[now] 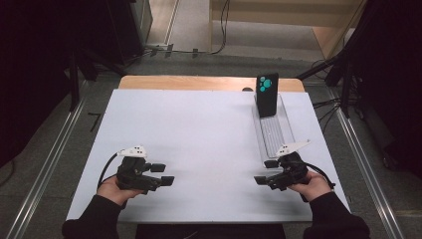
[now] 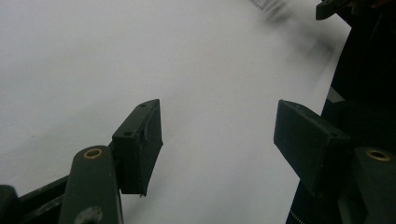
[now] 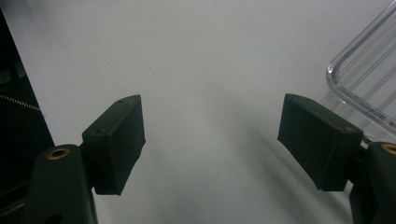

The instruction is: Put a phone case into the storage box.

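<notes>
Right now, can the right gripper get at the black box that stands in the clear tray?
Probably yes. The right gripper is open and empty beside the near end of the clear tray. The black box stands at the far end, with nothing between them.

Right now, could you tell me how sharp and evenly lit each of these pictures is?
High view: the white table is evenly lit, the surroundings fall into darkness. Left gripper view: the clear tray is blurred. Right gripper view: the tray's rim glints, and soft shadows lie under the right tool.
</notes>
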`<state>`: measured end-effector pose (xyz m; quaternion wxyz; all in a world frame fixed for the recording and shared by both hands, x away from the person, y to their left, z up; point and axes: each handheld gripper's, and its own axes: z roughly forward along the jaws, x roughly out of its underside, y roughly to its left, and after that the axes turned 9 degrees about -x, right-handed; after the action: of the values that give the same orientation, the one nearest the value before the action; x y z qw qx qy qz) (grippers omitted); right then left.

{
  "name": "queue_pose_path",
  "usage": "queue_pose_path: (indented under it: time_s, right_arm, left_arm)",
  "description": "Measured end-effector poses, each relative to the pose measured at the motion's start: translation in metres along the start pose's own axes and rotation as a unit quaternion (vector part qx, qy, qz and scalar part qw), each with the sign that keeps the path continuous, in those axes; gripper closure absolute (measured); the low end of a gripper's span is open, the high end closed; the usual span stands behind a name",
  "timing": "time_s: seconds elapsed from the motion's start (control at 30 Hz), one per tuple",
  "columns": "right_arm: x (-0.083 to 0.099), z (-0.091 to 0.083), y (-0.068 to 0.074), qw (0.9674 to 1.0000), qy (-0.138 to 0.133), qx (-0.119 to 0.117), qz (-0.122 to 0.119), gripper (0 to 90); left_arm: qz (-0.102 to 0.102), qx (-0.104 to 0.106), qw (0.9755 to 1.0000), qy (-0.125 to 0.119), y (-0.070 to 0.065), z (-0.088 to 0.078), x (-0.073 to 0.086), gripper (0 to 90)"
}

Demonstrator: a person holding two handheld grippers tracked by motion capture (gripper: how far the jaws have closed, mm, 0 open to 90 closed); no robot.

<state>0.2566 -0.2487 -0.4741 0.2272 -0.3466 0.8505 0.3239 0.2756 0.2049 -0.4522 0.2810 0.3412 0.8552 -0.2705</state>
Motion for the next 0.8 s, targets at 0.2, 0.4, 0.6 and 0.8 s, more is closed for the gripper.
queue_pose_path:
  time_s: [0.2,0.4,0.6,0.8]
  right_arm:
    - [0.0002,0.0009,-0.0003,1.0,0.001,0.0,0.0,21.1]
    - [0.0003,0.0007,-0.0006,1.0,0.0,0.0,-0.002,21.1]
    - [0.0005,0.0005,-0.0003,1.0,0.001,0.002,-0.001,21.1]
    - [0.0006,0.001,-0.0008,1.0,0.002,0.002,-0.003,21.1]
  left_arm:
    - [0.0,0.0,1.0,0.0,-0.0002,0.0005,-0.0001,32.6]
    - [0.0,0.001,1.0,0.001,0.0,0.0003,-0.0001,32.7]
    - [-0.001,0.002,1.0,0.0,-0.0004,0.0007,0.0,32.6]
    - [0.0,0.002,1.0,0.001,-0.0002,0.0006,-0.0001,32.6]
